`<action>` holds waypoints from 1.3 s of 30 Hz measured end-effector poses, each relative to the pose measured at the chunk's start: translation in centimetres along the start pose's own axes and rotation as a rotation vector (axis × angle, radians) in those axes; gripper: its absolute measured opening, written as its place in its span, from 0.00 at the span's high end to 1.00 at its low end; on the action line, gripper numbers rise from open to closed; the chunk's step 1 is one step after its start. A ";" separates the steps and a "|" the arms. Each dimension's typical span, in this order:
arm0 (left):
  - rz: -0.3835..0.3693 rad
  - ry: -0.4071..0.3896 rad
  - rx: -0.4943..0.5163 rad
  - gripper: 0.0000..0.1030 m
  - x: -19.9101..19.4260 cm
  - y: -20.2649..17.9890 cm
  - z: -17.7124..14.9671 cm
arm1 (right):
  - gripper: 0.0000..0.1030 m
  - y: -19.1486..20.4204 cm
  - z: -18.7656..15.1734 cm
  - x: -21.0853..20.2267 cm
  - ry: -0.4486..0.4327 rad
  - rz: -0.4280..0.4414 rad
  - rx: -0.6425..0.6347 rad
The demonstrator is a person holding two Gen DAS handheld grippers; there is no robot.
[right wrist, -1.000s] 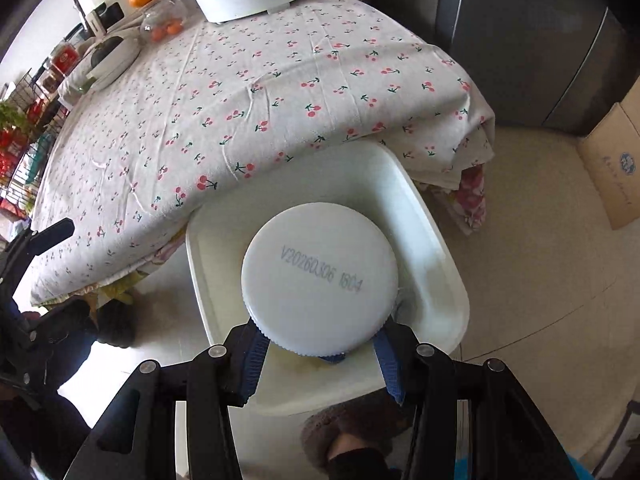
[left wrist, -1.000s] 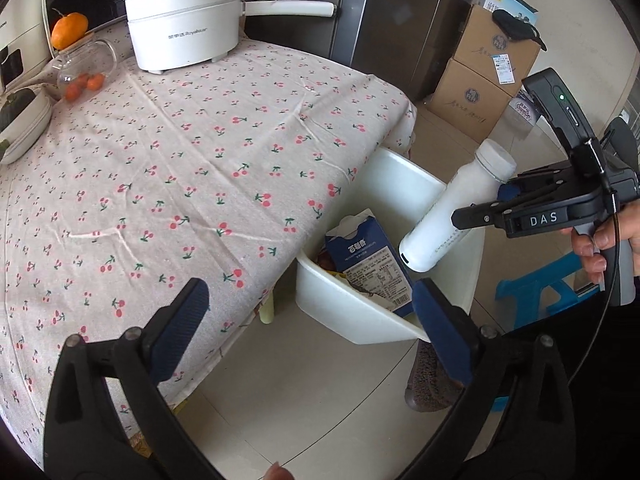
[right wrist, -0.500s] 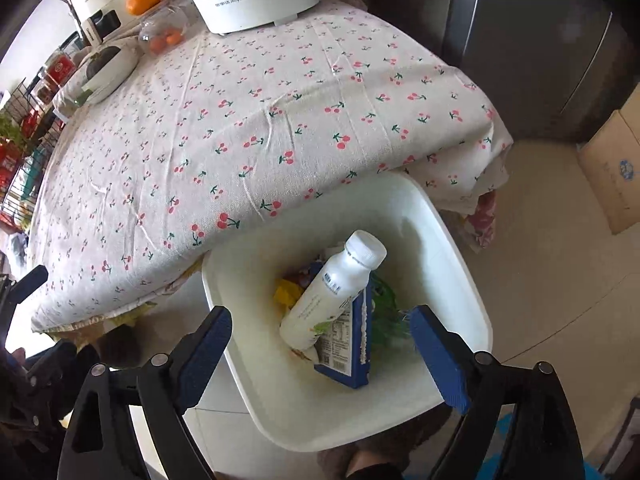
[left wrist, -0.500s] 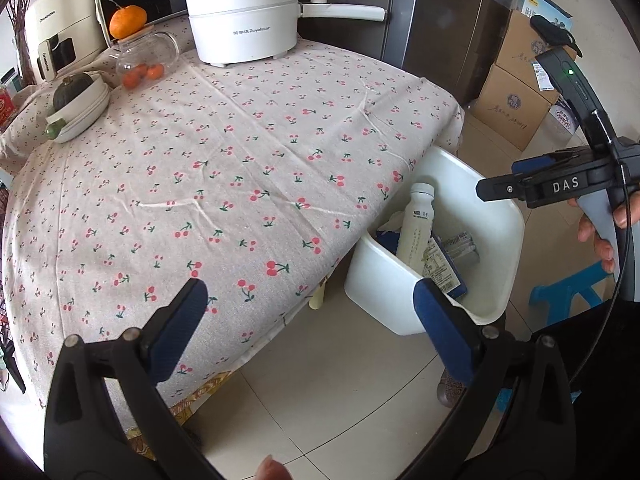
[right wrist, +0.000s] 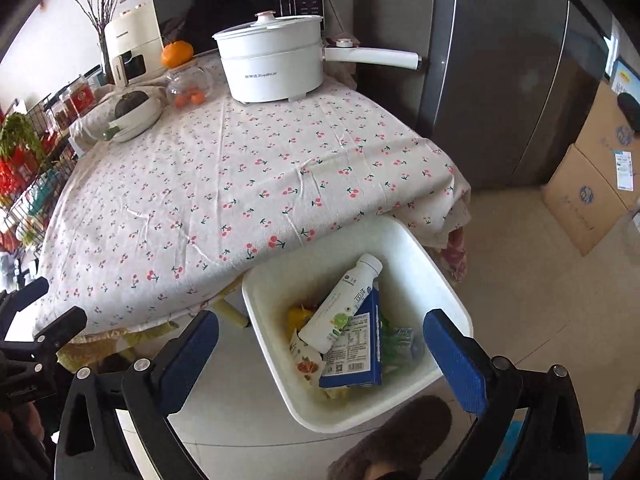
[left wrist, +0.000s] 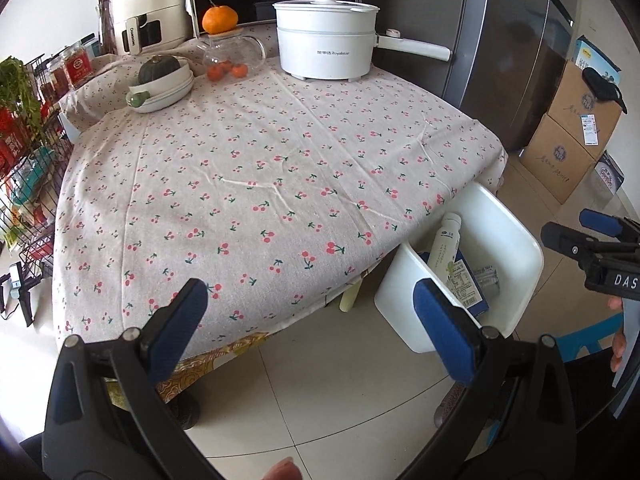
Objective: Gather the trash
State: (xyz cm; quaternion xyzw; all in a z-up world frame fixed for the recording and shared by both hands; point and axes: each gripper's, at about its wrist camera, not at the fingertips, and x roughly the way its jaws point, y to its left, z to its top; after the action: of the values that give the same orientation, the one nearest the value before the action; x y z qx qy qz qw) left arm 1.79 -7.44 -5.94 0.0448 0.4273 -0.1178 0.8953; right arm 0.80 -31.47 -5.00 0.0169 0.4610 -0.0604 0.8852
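Note:
A white bin point(right wrist: 420, 264) point(left wrist: 516, 248) stands on the floor at the table's near corner. In it lie a white drink bottle point(right wrist: 340, 308) point(left wrist: 444, 248), a blue carton point(right wrist: 356, 352) point(left wrist: 468, 284) and several wrappers. My right gripper point(right wrist: 320, 356) is open and empty above the bin's near side; it also shows at the right edge of the left wrist view point(left wrist: 592, 236). My left gripper point(left wrist: 316, 328) is open and empty, over the floor at the table's front edge.
The table point(left wrist: 260, 168) has a cherry-print cloth; a white electric pot point(left wrist: 326, 46), a glass teapot with oranges point(left wrist: 232, 56) and a bowl with a squash point(left wrist: 160, 84) stand at its back. Cardboard boxes point(left wrist: 576, 128) and a fridge point(right wrist: 500, 72) are right. A slipper point(right wrist: 396, 440) is near the bin.
My right gripper opened and let the white bottle drop into the bin, then drew back and up. My left gripper pulled back from the table.

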 end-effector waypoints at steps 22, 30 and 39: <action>0.068 -0.150 -0.054 0.01 -4.0 0.1 -0.9 | 0.00 2.7 -2.8 -5.8 -0.218 -0.120 0.018; 0.079 -0.155 -0.057 0.01 -4.2 0.0 -0.9 | 0.00 2.9 -3.2 -5.3 -0.198 -0.117 0.011; 0.077 -0.172 -0.055 0.01 -4.6 -0.1 -0.9 | 0.00 3.1 -3.1 -5.6 -0.217 -0.122 0.000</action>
State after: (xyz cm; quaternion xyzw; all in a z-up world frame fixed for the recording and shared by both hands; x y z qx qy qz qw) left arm -1.71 -6.56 -2.95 0.0262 0.3500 -0.0749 0.9334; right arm -4.55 -27.66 -2.32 -0.0178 0.3625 -0.1157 0.9246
